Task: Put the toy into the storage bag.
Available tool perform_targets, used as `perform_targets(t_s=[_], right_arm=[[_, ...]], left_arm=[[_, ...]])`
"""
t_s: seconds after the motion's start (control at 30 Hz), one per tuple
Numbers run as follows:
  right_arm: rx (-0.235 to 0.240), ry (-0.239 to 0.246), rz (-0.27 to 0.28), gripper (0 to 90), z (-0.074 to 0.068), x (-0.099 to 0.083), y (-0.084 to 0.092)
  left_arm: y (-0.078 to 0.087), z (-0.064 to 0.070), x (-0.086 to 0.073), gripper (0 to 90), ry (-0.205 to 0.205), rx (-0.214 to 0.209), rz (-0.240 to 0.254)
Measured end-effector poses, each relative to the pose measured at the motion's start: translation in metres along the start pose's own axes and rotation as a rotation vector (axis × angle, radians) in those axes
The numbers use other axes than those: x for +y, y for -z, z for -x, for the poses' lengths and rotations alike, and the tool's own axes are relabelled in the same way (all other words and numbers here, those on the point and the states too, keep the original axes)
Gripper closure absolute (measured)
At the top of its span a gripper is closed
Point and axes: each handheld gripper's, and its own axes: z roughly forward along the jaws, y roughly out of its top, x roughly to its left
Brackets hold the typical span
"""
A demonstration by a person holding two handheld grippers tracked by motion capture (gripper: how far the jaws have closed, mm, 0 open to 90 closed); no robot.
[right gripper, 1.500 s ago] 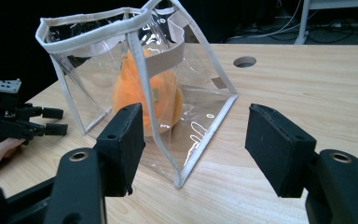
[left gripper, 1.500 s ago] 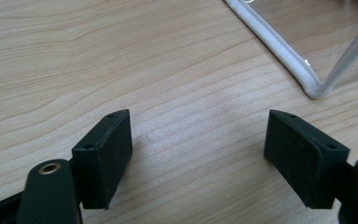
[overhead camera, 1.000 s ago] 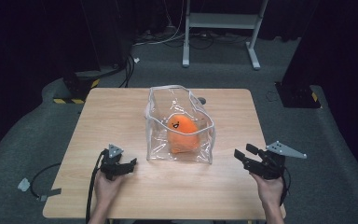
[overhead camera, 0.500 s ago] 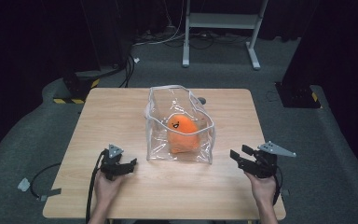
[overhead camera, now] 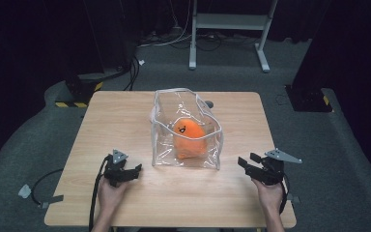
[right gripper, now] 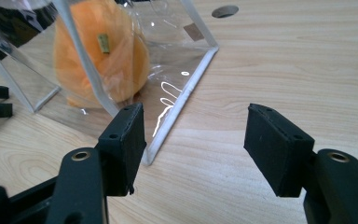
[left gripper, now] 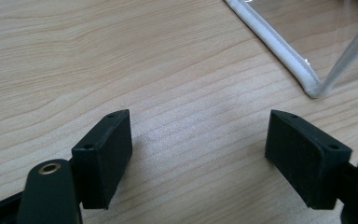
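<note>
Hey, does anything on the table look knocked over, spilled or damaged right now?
Nothing stands out. The clear bag stands upright near the middle of the table, with the orange plush toy inside it. The left tool and right tool sit on either side of it, jaws apart and holding nothing.

A light wooden table is set on grey carpet. Beyond it, a white metal frame stands on two feet, with cables strewn beneath. The rear is lost in darkness. Yellow-black striped tape is seen at the left.
</note>
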Motion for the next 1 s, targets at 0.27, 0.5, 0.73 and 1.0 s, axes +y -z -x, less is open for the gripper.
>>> perform_targets(t_s=[0.27, 0.5, 0.73, 1.0], right_arm=[[0.009, -0.022, -0.027, 37.9, 0.003, -0.008, -0.008], [0.001, -0.024, -0.048, 37.9, 0.003, -0.011, -0.016], [-0.013, -0.019, -0.073, 37.9, 0.004, -0.014, -0.023], [-0.039, -0.018, -0.096, 37.9, 0.005, -0.017, -0.032]], left_arm=[[0.000, 0.000, 0.000, 22.9, 0.000, 0.000, 0.000], [0.000, 0.000, 0.000, 22.9, 0.000, 0.000, 0.000], [0.000, 0.000, 0.000, 22.9, 0.001, -0.001, 0.000], [0.000, 0.000, 0.000, 22.9, 0.001, 0.000, 0.001]])
